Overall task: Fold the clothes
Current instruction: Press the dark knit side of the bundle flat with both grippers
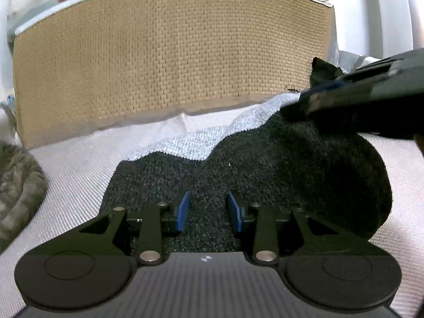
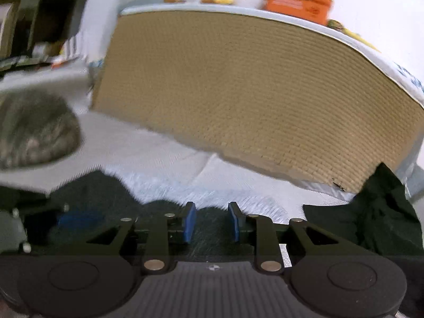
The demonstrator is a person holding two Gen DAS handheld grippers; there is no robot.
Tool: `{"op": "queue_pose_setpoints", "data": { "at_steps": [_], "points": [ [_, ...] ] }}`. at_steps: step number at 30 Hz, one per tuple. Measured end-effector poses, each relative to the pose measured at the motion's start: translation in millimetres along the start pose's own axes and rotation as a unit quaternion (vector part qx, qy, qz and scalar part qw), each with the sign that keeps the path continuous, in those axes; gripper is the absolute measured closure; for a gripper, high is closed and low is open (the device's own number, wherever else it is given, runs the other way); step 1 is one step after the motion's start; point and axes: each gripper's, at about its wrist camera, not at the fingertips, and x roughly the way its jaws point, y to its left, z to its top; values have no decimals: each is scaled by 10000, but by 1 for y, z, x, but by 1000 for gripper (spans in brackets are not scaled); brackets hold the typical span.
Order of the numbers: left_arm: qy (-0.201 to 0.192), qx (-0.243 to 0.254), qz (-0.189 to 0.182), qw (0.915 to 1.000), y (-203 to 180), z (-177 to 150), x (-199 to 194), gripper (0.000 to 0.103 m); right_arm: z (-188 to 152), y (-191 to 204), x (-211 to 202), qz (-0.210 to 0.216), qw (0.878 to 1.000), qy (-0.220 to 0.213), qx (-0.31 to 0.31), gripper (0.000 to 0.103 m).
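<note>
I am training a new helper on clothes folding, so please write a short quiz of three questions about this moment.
1. True or false: the dark knit garment lies on a white woven surface.
2. What stands behind the garment? A: a tan woven block. B: a glass bowl. C: a wooden chair.
3. Fill in: the box at the top of the right wrist view is ___.

Key: 1 true; 2 A; 3 orange.

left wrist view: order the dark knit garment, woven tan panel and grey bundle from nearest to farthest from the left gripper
1. dark knit garment, directly under the left gripper
2. grey bundle, far left edge
3. woven tan panel, upright behind
</note>
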Motion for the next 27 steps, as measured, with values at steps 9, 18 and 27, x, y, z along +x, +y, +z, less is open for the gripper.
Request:
{"op": "queue_pose_setpoints", "data": {
  "at_steps": [9, 18, 27],
  "points": [
    [-149, -127, 204, 9996, -5, -6, -6, 68, -39, -26, 22, 122, 9953, 179, 940, 74],
    [-7, 567, 109, 9983, -5, -5, -32, 65, -33, -51, 20, 555, 9854, 456, 1545, 75],
    [-384, 517, 278, 9975, -11, -25, -70, 64, -24, -54, -27, 824, 9792, 172, 1848, 69]
  ]
}}
